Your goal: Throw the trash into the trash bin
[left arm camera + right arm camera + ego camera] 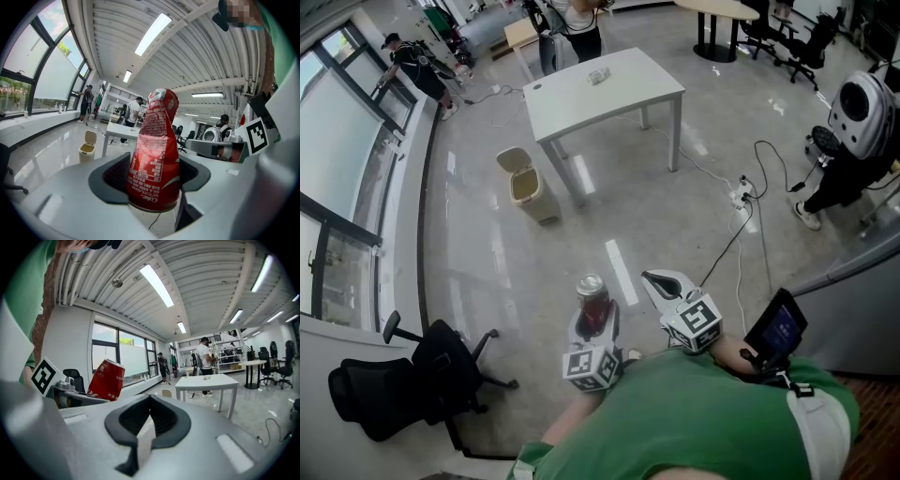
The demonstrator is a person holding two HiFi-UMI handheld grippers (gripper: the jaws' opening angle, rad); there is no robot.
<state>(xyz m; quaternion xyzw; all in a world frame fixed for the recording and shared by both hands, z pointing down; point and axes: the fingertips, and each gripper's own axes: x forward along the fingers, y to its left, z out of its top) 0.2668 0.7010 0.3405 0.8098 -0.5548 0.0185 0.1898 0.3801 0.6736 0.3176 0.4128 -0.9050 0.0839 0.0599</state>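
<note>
Head view with both gripper views. The left gripper (594,318) is clenched on a red soda can (592,298): its two dark-padded jaws press the can's lower body from either side, and the can fills the gap between them. The can's wall is dented and creased. Its long axis runs roughly along the jaws, with the silver-rimmed end pointing away from the gripper body and forward, up toward the head camera. In the right gripper view the can stands tilted, its far end leaning rightward. The right gripper (654,278) is drawn together, its jaw tips meeting with nothing between them; it sits just beside the left gripper, apart from the can.

The can is held in the air close to the person's body, above the grey floor (487,272). The trash bin (525,187) stands on that floor well apart from the can, its lid raised, near the front-left leg of a white table (619,94). A small crumpled object (598,76) lies on the tabletop.
</note>
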